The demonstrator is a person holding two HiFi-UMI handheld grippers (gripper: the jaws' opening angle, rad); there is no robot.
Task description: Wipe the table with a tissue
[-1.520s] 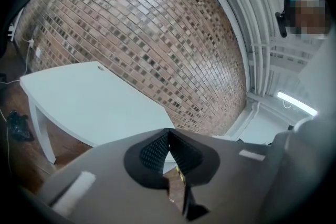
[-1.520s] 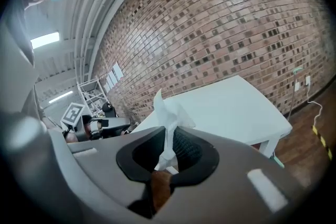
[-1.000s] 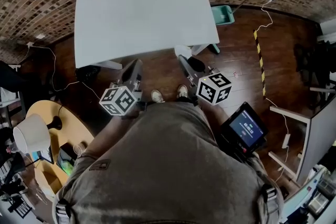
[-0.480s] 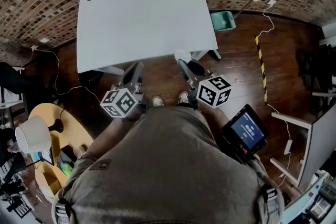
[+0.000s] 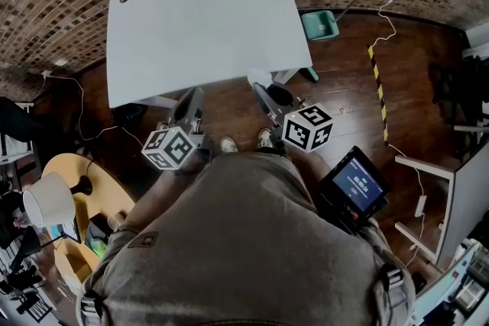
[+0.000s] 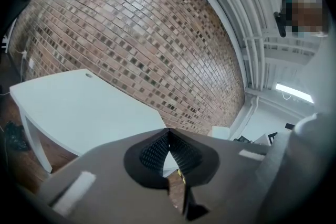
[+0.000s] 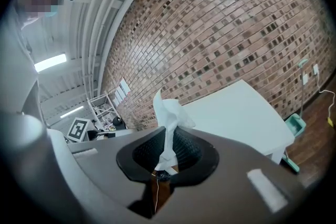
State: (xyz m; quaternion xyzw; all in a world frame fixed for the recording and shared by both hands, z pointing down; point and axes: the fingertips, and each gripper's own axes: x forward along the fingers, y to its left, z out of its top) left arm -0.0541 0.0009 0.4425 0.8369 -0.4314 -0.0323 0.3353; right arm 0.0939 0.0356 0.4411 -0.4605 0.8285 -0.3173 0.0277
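Two tongs hover short of the desk, over the floor. On the left tongs the jaws meet with nothing between them. On the right tongs the jaws clamp the tissue, which stands up from the pads, well clear of the desk. Progress, as judged: the tissue is secured, no contact is made, and the approach and all wiping strokes remain.

Both arms low before the torso, left gripper just short of the table edge, jaw tips together, empty, right gripper beside it, clamped on a tissue.
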